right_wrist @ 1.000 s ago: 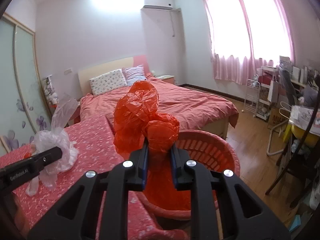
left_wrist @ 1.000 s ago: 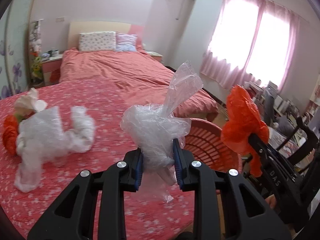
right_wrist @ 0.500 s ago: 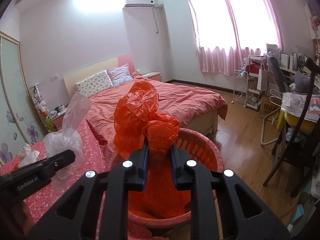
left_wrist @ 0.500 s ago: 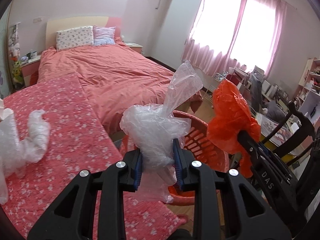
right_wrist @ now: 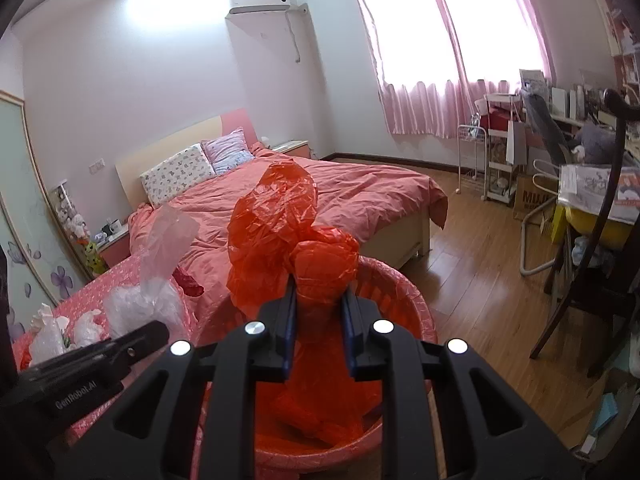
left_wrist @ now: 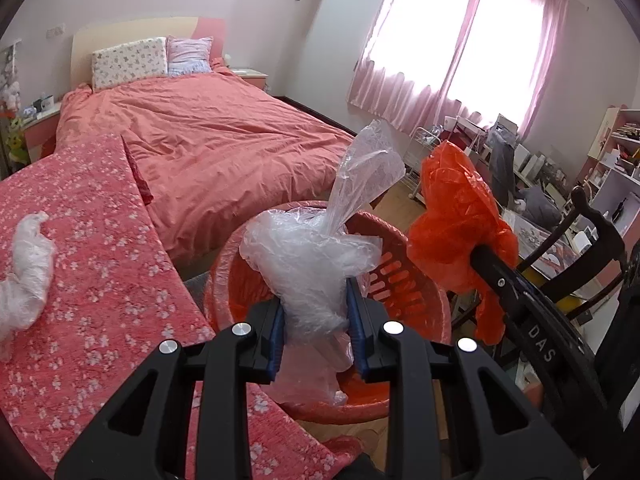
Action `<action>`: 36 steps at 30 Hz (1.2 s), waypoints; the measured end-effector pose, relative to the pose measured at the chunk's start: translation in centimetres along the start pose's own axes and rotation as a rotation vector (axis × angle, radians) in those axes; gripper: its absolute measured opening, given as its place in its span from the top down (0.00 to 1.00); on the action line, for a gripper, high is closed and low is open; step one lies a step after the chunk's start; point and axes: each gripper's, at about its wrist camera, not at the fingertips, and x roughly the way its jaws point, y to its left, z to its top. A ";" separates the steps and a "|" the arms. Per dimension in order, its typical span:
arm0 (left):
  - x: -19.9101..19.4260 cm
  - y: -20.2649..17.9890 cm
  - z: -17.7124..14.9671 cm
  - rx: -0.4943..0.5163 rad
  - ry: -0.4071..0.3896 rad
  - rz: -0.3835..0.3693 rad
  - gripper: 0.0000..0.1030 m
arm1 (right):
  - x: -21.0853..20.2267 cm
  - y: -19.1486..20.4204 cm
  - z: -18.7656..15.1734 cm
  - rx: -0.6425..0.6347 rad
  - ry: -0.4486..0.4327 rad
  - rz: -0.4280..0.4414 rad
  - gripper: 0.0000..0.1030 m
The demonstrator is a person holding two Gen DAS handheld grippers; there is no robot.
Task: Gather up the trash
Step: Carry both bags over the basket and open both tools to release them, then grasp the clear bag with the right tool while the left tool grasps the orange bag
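Pink-curtained bedroom, floral-covered table (left_wrist: 92,280) beside the bed. Left gripper (left_wrist: 316,332) pinching a clear plastic bag (left_wrist: 308,264), right gripper (right_wrist: 318,332) pinching an orange plastic bag (right_wrist: 288,236), both poised over the red basket (right_wrist: 404,292). Best released only once centred above the basin, clear of the rim. More crumpled plastic (left_wrist: 28,264) waiting on the table.
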 end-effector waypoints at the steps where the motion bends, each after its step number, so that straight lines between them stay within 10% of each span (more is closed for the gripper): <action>1: 0.2 -0.1 0.0 0.001 0.003 -0.002 0.74 | 0.1 -0.2 0.0 0.003 0.001 0.000 0.81; 20: 2.0 2.5 -1.0 -0.054 0.068 0.087 0.40 | 3.1 -1.4 -0.2 0.032 0.055 0.016 0.40; 36: -6.2 10.8 -2.7 -0.089 -0.037 0.346 0.39 | 2.1 6.7 -1.7 -0.133 0.081 0.103 0.39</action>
